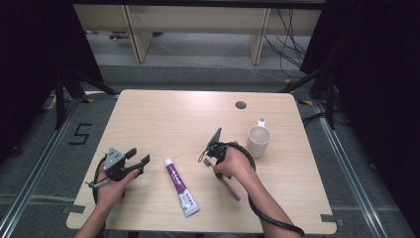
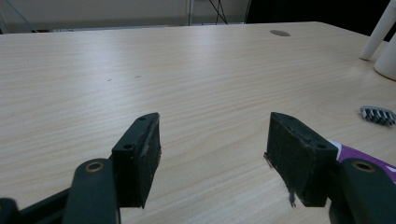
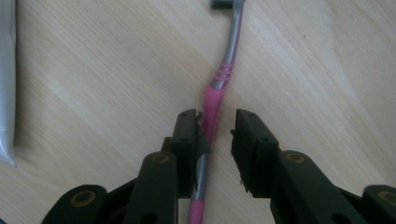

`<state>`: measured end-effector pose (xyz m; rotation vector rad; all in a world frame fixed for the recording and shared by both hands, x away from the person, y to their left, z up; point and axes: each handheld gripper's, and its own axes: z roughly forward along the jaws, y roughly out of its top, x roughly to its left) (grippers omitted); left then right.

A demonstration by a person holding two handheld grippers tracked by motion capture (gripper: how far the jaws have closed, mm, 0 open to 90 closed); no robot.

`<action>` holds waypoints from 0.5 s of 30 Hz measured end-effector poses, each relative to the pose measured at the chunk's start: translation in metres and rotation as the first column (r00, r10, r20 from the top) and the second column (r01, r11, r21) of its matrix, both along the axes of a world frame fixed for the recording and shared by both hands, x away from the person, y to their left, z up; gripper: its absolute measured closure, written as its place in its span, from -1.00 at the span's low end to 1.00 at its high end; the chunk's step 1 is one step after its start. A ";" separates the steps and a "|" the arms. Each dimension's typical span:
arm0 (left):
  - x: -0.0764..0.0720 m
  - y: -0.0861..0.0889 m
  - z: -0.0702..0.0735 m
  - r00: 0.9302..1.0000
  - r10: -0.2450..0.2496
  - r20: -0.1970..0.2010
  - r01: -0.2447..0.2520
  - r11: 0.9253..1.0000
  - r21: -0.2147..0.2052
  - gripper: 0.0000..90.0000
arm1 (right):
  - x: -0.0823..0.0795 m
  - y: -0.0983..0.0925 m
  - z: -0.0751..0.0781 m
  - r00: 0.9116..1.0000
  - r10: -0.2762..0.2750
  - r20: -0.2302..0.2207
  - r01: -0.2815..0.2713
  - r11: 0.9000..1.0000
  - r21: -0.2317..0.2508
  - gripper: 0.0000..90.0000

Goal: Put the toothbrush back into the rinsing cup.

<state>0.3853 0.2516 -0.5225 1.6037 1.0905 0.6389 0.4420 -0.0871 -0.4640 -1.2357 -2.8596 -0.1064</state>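
High view: a pink-and-grey toothbrush (image 1: 225,181) lies flat on the wooden table (image 1: 163,114), partly under the person's right hand. Its bristle head points up-left toward the table's middle and its pink handle end runs down-right toward the near edge, so the long axis is a diagonal. The right gripper (image 1: 210,151) sits over the head half of the brush. A white cup (image 1: 258,141) stands just to the right of that hand, and a purple-and-white toothpaste tube (image 1: 181,187) lies between the 2 hands, apart from the brush. The left gripper (image 1: 137,159) rests near the left edge.

Left gripper view: the 2 jaws stand spread wide over bare wood with nothing between them; the bristle head (image 2: 377,115) shows far to the right.

Right gripper view: the toothbrush (image 3: 215,100) runs straight up between the jaws, head away from the camera. The left pad touches the handle; a gap remains at the right pad, so the jaws straddle it without pinching.

Judged from this, the pickup is lined up but the grasp is not yet complete, and the brush has not left the table.
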 end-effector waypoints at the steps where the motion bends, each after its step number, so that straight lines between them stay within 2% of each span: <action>1: 0.000 0.000 0.000 1.000 0.000 0.000 0.000 1.000 0.000 -0.23 | 0.000 0.000 0.000 1.000 0.000 0.000 0.000 1.000 0.000 0.58; 2: 0.000 0.000 0.000 1.000 0.000 0.000 0.000 1.000 -0.001 -0.23 | 0.001 0.000 0.000 1.000 0.026 -0.004 -0.026 1.000 0.002 0.59; 4: 0.000 0.000 0.000 1.000 -0.001 0.000 0.001 1.000 0.000 -0.23 | 0.002 0.003 -0.001 1.000 0.018 -0.008 -0.018 1.000 -0.014 0.59; 5: 0.000 0.000 0.000 1.000 -0.001 0.004 0.001 1.000 -0.002 -0.23 | 0.001 0.006 -0.002 1.000 -0.012 -0.021 0.012 1.000 -0.029 0.60; 10: 0.000 0.000 0.000 1.000 -0.001 -0.001 0.001 1.000 0.001 -0.23 | 0.002 0.007 -0.007 1.000 -0.001 -0.027 0.000 1.000 -0.018 0.62; 11: 0.000 0.000 0.000 1.000 -0.001 -0.001 0.001 1.000 0.001 -0.23 | 0.001 0.009 -0.007 0.999 -0.026 -0.041 0.025 0.999 -0.020 0.63; 12: 0.000 0.000 0.000 1.000 0.000 -0.001 0.000 1.000 0.001 -0.23 | 0.001 0.009 -0.007 0.999 -0.026 -0.041 0.025 0.999 -0.020 0.63; 13: 0.000 0.000 0.000 1.000 -0.001 -0.001 0.001 1.000 -0.001 -0.23 | 0.002 0.009 -0.007 0.999 -0.001 -0.034 0.000 1.000 -0.028 0.63; 15: 0.000 0.000 0.000 1.000 -0.001 0.000 0.001 1.000 -0.002 -0.23 | 0.002 0.009 -0.011 0.999 -0.014 -0.033 0.014 1.000 -0.013 0.65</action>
